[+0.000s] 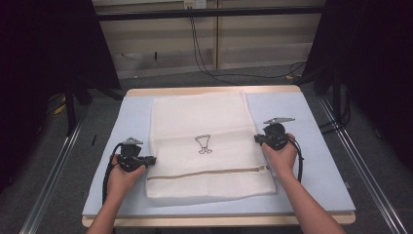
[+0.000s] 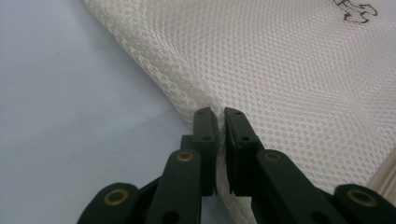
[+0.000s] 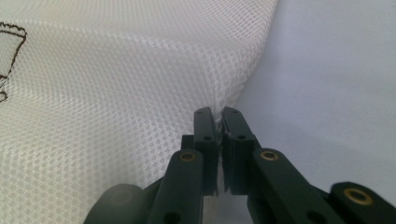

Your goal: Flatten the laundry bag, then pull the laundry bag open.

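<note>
Tongs, left and right, on opposite mesh bag edges

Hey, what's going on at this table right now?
A person is working a white mesh laundry bag lying flat on a pale blue mat. The left gripper is pinched shut on the bag's left edge, and the right gripper is pinched shut on its right edge. The bag still lies flat, its zipper near the person.

Even, soft overhead light; dark room edges, close views slightly blurred.
</note>
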{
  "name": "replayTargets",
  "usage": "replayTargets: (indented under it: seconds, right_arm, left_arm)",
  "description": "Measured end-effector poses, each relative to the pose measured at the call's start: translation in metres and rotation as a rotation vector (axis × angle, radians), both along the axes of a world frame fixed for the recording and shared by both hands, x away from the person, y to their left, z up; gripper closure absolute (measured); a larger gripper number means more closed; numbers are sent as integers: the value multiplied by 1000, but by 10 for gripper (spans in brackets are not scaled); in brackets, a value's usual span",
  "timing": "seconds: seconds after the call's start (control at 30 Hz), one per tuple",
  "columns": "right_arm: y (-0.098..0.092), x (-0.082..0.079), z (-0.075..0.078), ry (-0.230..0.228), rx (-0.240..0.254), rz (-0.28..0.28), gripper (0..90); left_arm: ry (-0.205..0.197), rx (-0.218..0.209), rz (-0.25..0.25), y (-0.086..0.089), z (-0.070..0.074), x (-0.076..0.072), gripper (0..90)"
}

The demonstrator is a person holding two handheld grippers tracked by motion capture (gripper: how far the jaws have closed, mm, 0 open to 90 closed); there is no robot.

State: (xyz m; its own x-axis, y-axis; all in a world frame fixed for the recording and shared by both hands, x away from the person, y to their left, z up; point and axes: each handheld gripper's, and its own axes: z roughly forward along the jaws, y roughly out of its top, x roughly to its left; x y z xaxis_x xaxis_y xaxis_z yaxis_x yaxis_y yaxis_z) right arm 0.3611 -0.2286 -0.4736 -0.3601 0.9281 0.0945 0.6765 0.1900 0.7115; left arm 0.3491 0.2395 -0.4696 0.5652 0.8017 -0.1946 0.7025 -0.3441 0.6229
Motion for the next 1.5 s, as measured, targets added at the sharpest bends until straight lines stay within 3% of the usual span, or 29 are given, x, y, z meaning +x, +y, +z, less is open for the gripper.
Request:
replayTargets:
  seconds: [0.13, 0.27, 0.6, 1.13, 1.3, 1.33, 1.4, 1.5]
  right_arm:
    - [-10, -6, -1, -4, -6, -8, 860]
    - [-20, -12, -3, -2, 7, -13, 857]
    - [-16, -18, -2, 10, -4, 38, 854]
    - [-18, -27, -3, -21, 21, 101, 809]
    - [-20, -30, 0, -37, 10, 89, 693]
    - [-20, -31, 2, -48, 8, 89, 662]
    - [-23, -35, 5, -63, 9, 90, 651]
    - [-27, -42, 11, -80, 8, 99, 640]
  left_arm:
    - [-21, -8, 12, -10, -1, 7, 857]
    - [-18, -10, 9, -16, -2, 8, 857]
    - [-9, -19, 25, -5, 0, 3, 864]
    - [5, -28, 33, 0, 3, -5, 861]
    - [-6, -49, 41, 4, 6, -6, 808]
    - [-11, -72, 55, 4, 8, -7, 783]
    - [-31, -59, 55, 6, 13, -7, 693]
    - [-49, -91, 55, 3, 22, -9, 660]
